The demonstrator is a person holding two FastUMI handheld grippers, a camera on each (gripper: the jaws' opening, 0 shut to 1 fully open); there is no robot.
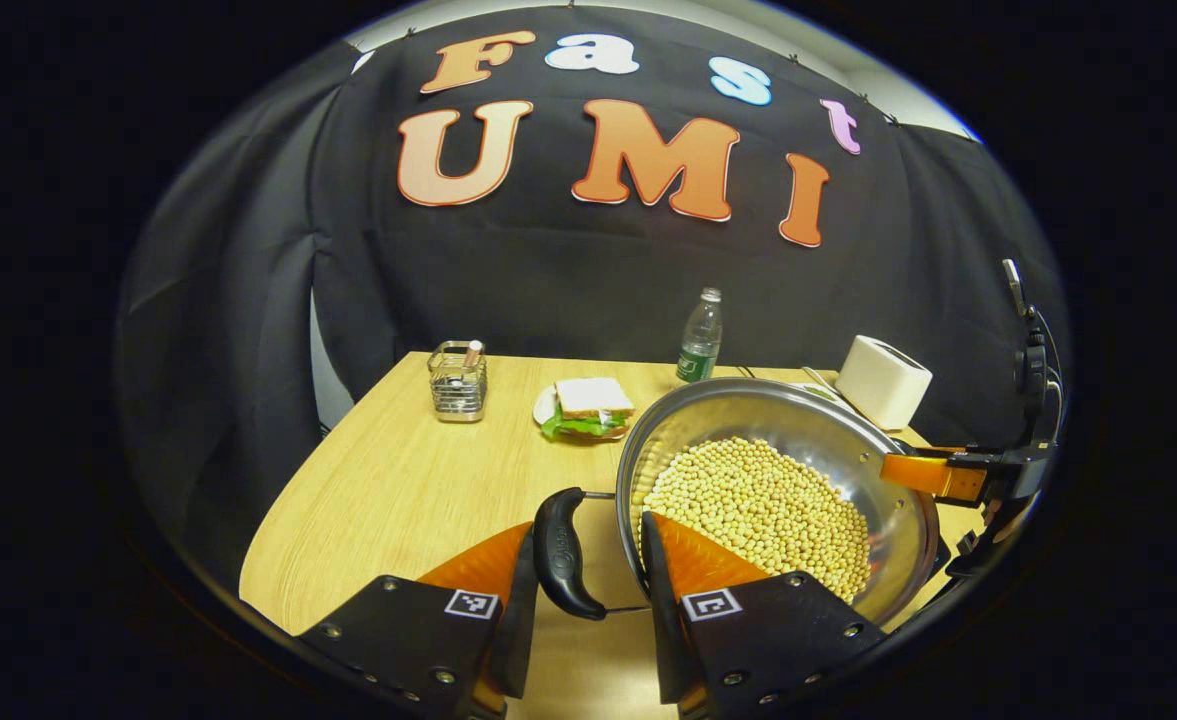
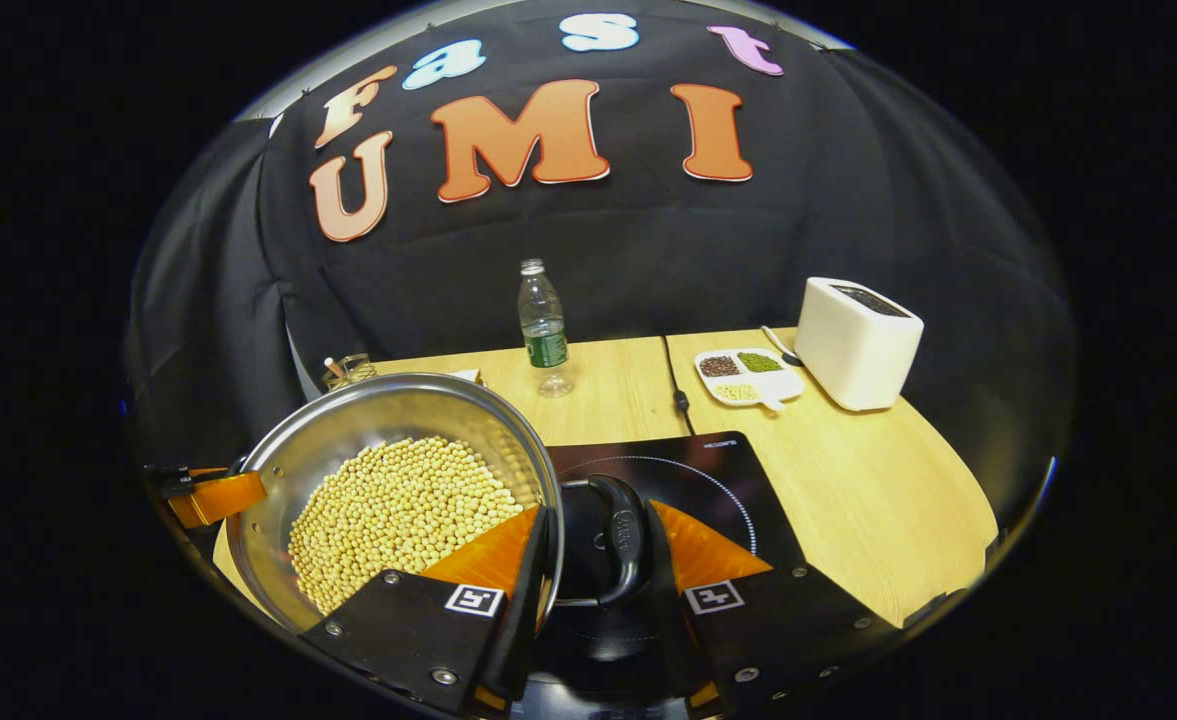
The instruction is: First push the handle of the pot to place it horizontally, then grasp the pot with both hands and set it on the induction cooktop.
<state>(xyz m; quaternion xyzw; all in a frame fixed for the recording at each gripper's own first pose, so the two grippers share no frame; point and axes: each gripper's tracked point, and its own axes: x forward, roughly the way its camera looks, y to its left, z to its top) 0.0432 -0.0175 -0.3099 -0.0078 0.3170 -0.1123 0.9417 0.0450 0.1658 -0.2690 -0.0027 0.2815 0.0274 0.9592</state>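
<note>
A steel pot (image 1: 768, 415) filled with pale yellow beans (image 1: 758, 505) hangs between my two grippers. My left gripper (image 1: 588, 530) is shut on the pot's black side handle (image 1: 563, 550), one finger outside the handle and the other inside the rim. At the pot's far side sits the right gripper (image 1: 948, 475). In the right gripper view, my right gripper (image 2: 598, 510) clamps the other black handle (image 2: 618, 540) the same way. The pot (image 2: 348, 440) sits at the left edge of the black induction cooktop (image 2: 708, 470), and the left gripper (image 2: 213, 495) holds its far side.
On the wooden table (image 1: 398, 480) stand a metal holder (image 1: 458, 380), a sandwich on a plate (image 1: 593, 405), a water bottle (image 2: 543, 325), a divided dish of beans (image 2: 748, 375) and a white box appliance (image 2: 856, 340). A cable (image 2: 673, 385) runs behind the cooktop.
</note>
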